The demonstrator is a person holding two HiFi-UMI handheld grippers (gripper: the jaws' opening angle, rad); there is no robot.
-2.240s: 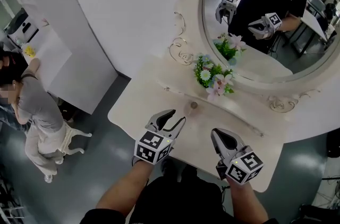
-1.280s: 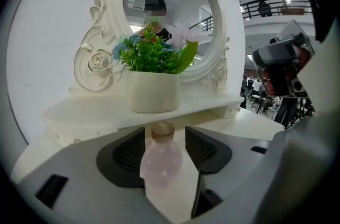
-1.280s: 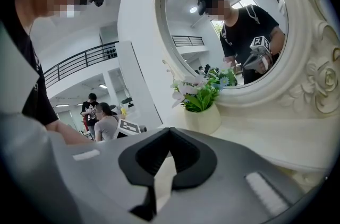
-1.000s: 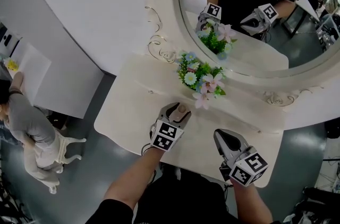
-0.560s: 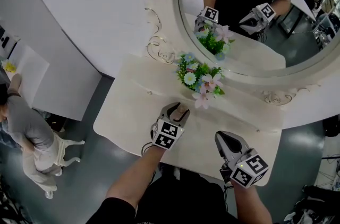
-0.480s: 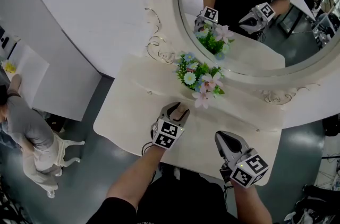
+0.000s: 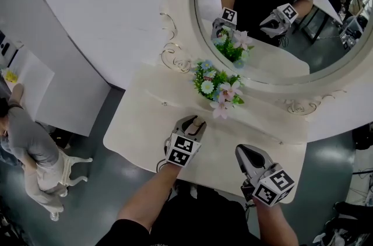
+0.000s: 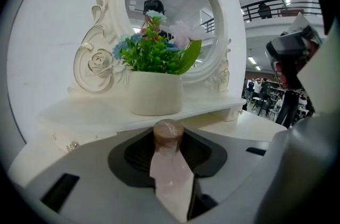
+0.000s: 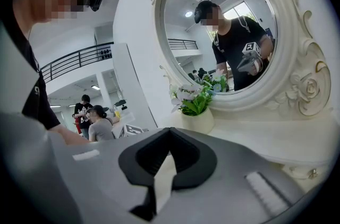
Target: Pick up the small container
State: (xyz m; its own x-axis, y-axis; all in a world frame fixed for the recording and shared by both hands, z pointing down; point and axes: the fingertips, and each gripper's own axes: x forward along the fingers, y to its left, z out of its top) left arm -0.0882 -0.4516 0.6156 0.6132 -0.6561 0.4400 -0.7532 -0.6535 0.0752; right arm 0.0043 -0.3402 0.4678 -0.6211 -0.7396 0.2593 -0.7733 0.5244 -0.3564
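The small container (image 7: 199,122) is a pale pink bottle with a brown cap, upright on the white dressing table (image 7: 143,119). My left gripper (image 7: 193,121) straddles it and its jaws are closing. In the left gripper view the container (image 8: 168,137) stands between the jaws of the left gripper (image 8: 169,156). It lies against the left jaw, with a thin dark gap on its right. My right gripper (image 7: 245,152) hovers over the table's front right, shut and empty. The right gripper (image 9: 166,162) shows only bare table beyond its tips.
A white pot of artificial flowers (image 7: 218,89) stands just behind the container, in front of the oval mirror (image 7: 274,17). The table's front edge runs just below both grippers. A seated person (image 7: 26,137) is on the floor level at far left.
Over two seconds the left gripper moved forward to the container and took it between its jaws, which have narrowed around it. The right gripper has stayed in place.
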